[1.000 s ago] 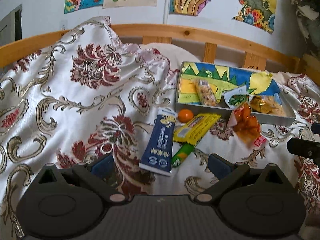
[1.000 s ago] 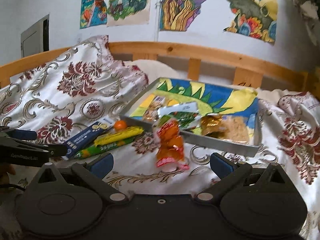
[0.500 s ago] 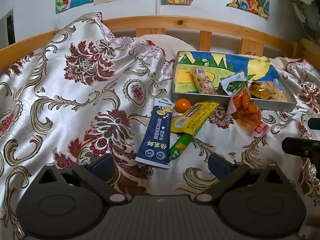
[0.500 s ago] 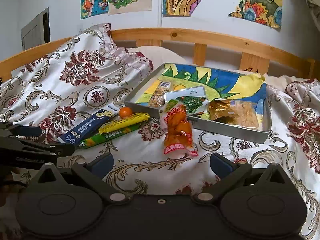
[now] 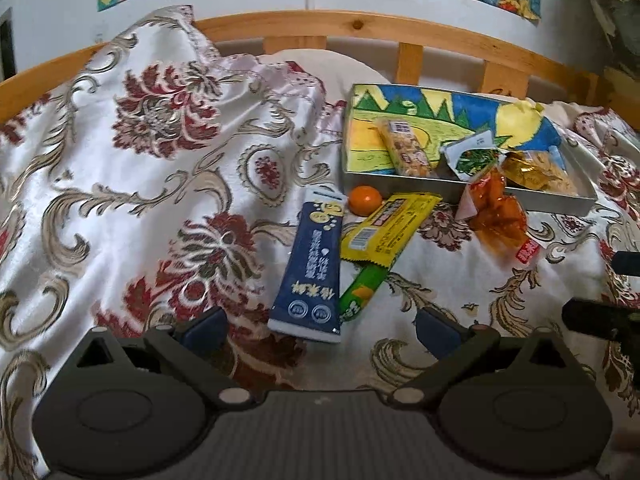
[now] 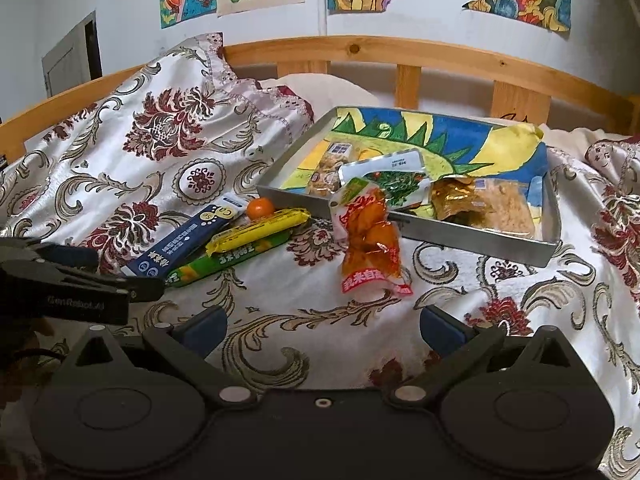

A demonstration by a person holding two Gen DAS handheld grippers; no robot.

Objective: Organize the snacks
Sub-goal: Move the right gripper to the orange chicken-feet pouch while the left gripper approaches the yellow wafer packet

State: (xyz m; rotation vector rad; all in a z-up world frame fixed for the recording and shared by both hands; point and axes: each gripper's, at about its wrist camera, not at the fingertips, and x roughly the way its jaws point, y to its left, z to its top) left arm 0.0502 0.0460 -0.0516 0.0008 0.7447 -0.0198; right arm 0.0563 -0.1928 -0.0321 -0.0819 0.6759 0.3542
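right gripper (image 6: pixel 322 330), spread and empty, faces the orange packet (image 6: pixel 372 242) lying lengthwise just above frame centre against the tray (image 6: pixel 472 242) wall, nearer it than the equally open, empty left gripper (image 5: pixel 316 332).

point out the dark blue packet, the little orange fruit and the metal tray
dark blue packet (image 5: pixel 310 268), left wrist view, middle of its printed face
small orange fruit (image 5: pixel 364 200), left wrist view, centre of its skin
metal tray (image 6: pixel 472 237), right wrist view, near side wall

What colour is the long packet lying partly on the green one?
Yellow packet, with a barcode label; clearest in the left wrist view.
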